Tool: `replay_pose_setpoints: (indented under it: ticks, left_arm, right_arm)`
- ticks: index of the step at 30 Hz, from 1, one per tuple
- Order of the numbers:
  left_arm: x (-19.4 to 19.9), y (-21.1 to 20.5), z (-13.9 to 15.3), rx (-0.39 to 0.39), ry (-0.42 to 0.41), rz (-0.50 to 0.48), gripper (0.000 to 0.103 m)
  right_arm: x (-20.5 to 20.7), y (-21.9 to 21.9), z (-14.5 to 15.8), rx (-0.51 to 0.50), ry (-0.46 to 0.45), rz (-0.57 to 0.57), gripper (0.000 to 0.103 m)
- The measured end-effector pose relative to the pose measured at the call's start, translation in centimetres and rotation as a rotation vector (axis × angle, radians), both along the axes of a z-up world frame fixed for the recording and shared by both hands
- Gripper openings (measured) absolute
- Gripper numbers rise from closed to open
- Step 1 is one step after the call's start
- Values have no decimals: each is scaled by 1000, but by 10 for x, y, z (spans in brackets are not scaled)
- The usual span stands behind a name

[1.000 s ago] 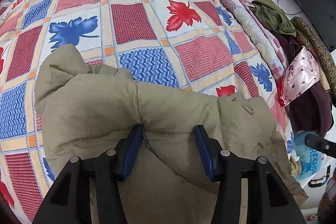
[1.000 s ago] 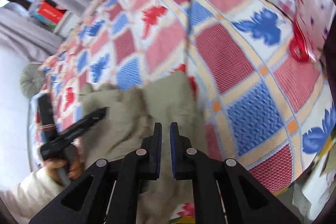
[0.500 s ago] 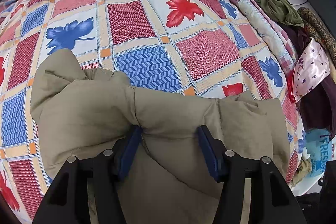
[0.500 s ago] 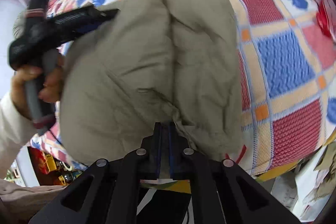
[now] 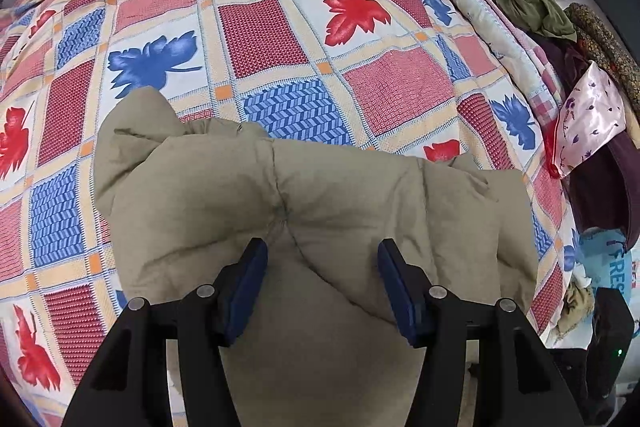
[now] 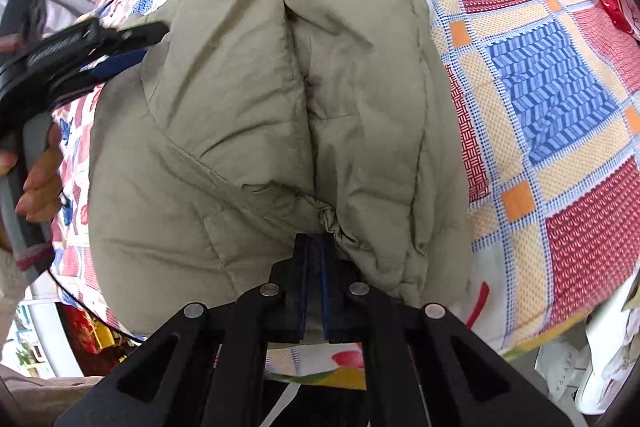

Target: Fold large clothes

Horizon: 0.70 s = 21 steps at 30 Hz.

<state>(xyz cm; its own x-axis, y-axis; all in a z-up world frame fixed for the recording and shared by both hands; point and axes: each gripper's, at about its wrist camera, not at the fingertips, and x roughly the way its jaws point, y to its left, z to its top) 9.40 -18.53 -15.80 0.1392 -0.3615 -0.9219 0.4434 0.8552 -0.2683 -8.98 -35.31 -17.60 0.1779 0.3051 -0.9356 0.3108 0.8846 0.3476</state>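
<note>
On the bed (image 5: 280, 39), the right hand-held gripper (image 6: 314, 247) pinches the khaki padded jacket (image 6: 248, 99); the left hand-held gripper (image 5: 322, 251) hangs spread above it. Puffy filling could spring the fold apart.

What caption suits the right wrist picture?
Right gripper pinches the edge of a khaki puffy jacket on a patchwork bedspread.

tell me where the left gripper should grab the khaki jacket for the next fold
Probably the puffy folded edge of the jacket just ahead of the open left gripper, coming down from above. That edge stands up as a thick ridge on the bedspread, so the fingers can straddle it. The right gripper is shut on the near hem, so a grip apart from it spreads the hold.
</note>
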Motion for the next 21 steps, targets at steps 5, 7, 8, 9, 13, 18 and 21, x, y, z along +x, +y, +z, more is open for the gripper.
replay_pose_setpoints:
  ticks: [5, 7, 8, 9, 13, 18, 21]
  left_arm:
    - [-12, 20, 16, 27, 12, 1, 59]
    - [-15, 28, 21, 27, 21, 10, 59]
    - [-17, 32, 23, 26, 25, 15, 59]
    - [-18, 36, 25, 25, 28, 19, 59]
    - [-23, 52, 25, 42, 50, 29, 59]
    - [-29, 65, 17, 64, 68, 43, 101]
    - [-32, 70, 16, 62, 60, 53, 102]
  right_arm:
    - [5, 4, 16, -30, 19, -10, 8]
    - [5, 4, 19, -39, 19, -16, 8]
    - [7, 6, 23, -42, 15, -21, 8]
    - [9, 10, 27, -46, 11, -27, 8]
    - [10, 12, 35, -64, -9, -59, 9]
    - [15, 7, 37, -72, -14, -80, 10]
    - [16, 6, 35, -82, -3, -82, 17]
